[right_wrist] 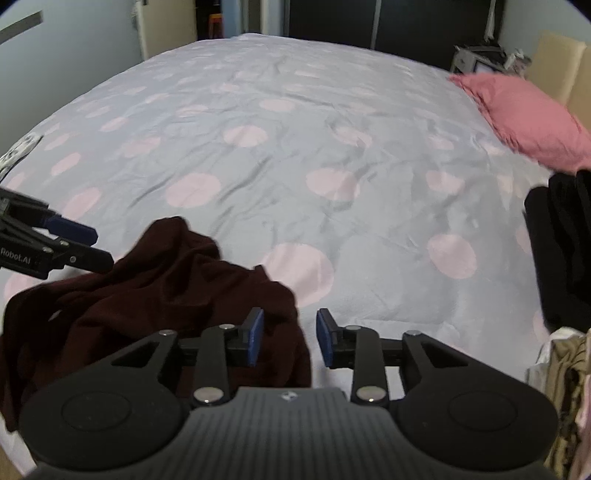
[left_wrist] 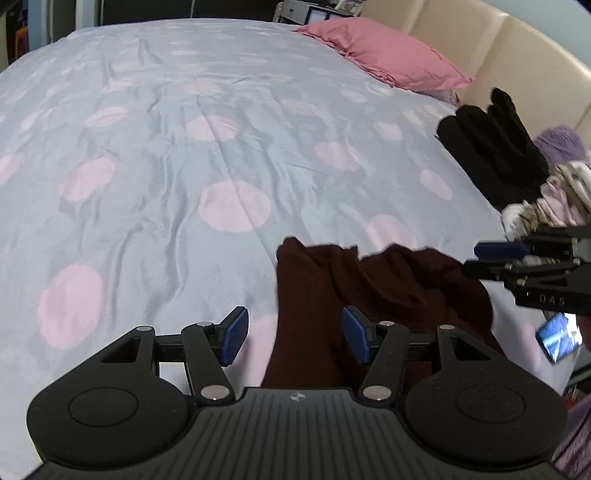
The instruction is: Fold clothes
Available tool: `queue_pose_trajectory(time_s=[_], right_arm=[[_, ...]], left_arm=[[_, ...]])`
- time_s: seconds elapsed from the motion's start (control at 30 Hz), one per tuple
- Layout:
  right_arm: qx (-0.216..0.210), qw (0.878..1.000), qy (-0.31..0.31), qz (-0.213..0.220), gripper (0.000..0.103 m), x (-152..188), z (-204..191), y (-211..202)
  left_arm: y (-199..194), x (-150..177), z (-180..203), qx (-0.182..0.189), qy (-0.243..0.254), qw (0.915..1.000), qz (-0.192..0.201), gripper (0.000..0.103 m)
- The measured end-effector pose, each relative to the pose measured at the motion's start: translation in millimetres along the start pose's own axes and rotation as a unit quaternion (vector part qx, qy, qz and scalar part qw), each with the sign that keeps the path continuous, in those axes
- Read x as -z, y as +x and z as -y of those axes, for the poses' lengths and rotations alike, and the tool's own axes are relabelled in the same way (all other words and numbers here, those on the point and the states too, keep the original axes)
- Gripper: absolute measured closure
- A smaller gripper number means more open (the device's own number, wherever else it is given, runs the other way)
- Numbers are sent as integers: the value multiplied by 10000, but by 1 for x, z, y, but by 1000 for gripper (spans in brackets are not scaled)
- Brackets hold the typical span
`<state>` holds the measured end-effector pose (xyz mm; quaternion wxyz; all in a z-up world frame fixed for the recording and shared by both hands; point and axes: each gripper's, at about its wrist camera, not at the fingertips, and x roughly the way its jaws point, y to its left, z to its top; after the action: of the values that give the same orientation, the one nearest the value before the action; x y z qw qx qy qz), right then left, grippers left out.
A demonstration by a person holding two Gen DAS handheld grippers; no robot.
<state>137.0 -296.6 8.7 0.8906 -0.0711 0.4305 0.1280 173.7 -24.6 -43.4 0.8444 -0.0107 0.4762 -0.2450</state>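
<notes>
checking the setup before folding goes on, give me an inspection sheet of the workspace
surface: bed with grey duvet cover, pink dots, wrinkled
job's things: dark maroon garment, crumpled at the near edge
clutter: black garment and a pile of light clothes on the right; pink pillow by the headboard
grippers: left tongs open over the maroon garment's edge; right tongs open, nothing pinched
cables: nothing seen
surroundings: cream headboard, dark wardrobe

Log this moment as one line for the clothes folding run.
stage: maroon garment crumpled on bed cover | left claw: open, over garment edge | right claw: open, at garment edge | held: nothing | pile of clothes: untouched
</notes>
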Motion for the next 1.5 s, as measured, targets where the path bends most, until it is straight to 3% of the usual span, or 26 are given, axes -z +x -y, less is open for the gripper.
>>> queue_pose_trajectory(time_s=[0.1,0.3,0.33,0.37,0.4,0.43,0.57,0.8,1.0,1.23,1.5], right_arm=[[-196,9994,279,-86,59,-4,11,16],[-588,9971,422,-218,60,-13,9,44],[-592,9971,404,-264,62,-14,7,48],[-645,9965,406,-347,71,-15,5,53],[-666,9960,406,-424,88,-16,4,55],[-685,9956,405,-501,91,-16,2,56],[-582,9971,368,-329,96,-21,1,43],[-8,9959,718,542,97,-30,23,-23],[396,9825,1006,1516,97,-29,36,-103],[702,9595,922,2569,97,-29,25,-197],[947,9164,381,3869,97,-29,-1,-343]], left_arm=[[18,-7,-3,186,-108,9998,-59,49],[48,-17,-17,202,-362,9991,-45,51],[51,-18,-20,232,-409,9989,-28,55],[50,-19,-21,273,-384,9989,-9,67],[49,-20,-21,314,-358,9989,9,82],[49,-21,-22,352,-334,9988,31,85],[24,-20,-27,162,-371,9984,394,99],[-62,-24,-46,-585,-629,9886,1234,100],[-162,-14,-40,-1111,-522,9705,2077,101],[-278,-7,-9,-1420,-125,9402,3093,101],[-402,13,51,-1575,495,8827,4401,101]])
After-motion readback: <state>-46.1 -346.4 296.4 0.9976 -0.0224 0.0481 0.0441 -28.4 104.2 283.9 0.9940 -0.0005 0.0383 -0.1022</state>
